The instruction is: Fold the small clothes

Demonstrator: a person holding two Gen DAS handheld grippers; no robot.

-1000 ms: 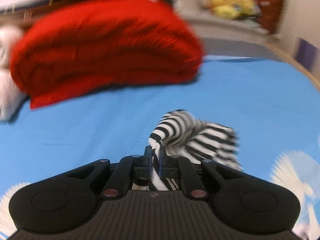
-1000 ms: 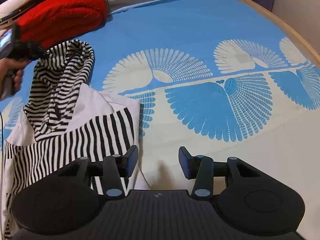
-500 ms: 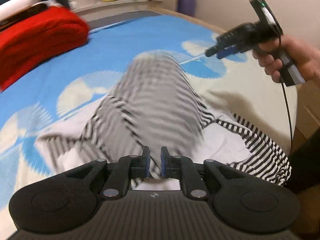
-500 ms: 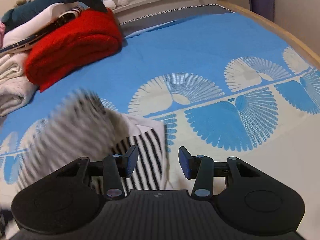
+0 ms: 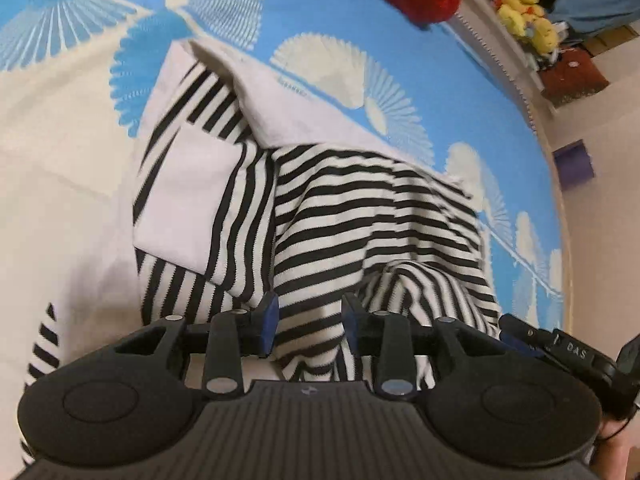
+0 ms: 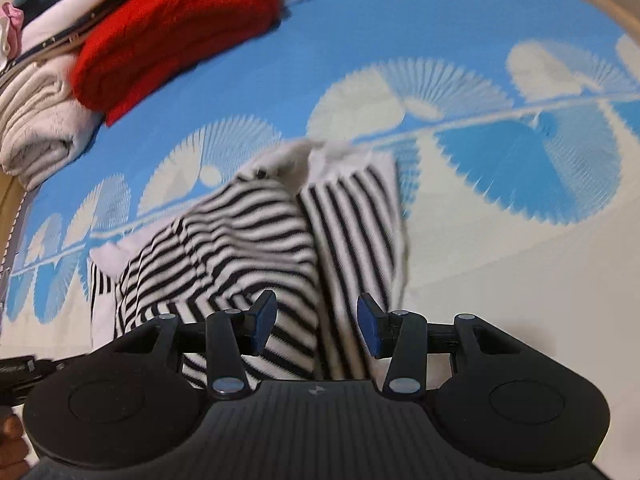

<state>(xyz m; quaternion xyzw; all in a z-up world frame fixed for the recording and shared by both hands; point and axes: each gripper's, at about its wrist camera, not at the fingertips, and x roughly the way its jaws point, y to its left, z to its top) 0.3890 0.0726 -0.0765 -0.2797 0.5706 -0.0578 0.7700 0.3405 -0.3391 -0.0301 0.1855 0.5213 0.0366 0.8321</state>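
- While both my tools hang over the bed, the striped garment (image 5: 360, 216) lies bunched on the blue-and-white bedspread (image 5: 72, 128), approx. centre of both views.
- L gripper (image 5: 308, 322): jaws apart, nothing clamped. Striped cloth shows in the gap btwn the blue pads (image 5: 269, 312); I can't tell whether they touch it.
- R gripper (image 6: 316, 322): jaws apart, wider than L, nothing clamped. Striped fabric (image 6: 256, 240) sits below and ahead of the fingertips; contact can't be confirmed.
- Garment detail, L view: a striped layer is folded over the body, w/ a plain white panel (image 5: 180, 200) to its left and a white flap (image 5: 256, 96) at the far end.
- Garment detail, R view: two stripe directions meet along a ridge near the middle; the right part runs away from me, the left part runs crosswise. Image is motion-blurred, so fine edges are not readable.
- R tool body (image 5: 560, 352) appears at the lower right edge of the L view, just beside the garment.
- Ref. items: red folded blanket (image 6: 168, 32) at the far left of the bed, well apart from the garment; cream towel stack (image 6: 36, 128) touching it on the left.
- Yellow plush toys (image 5: 524, 16) sit on a ledge beyond the bed edge.
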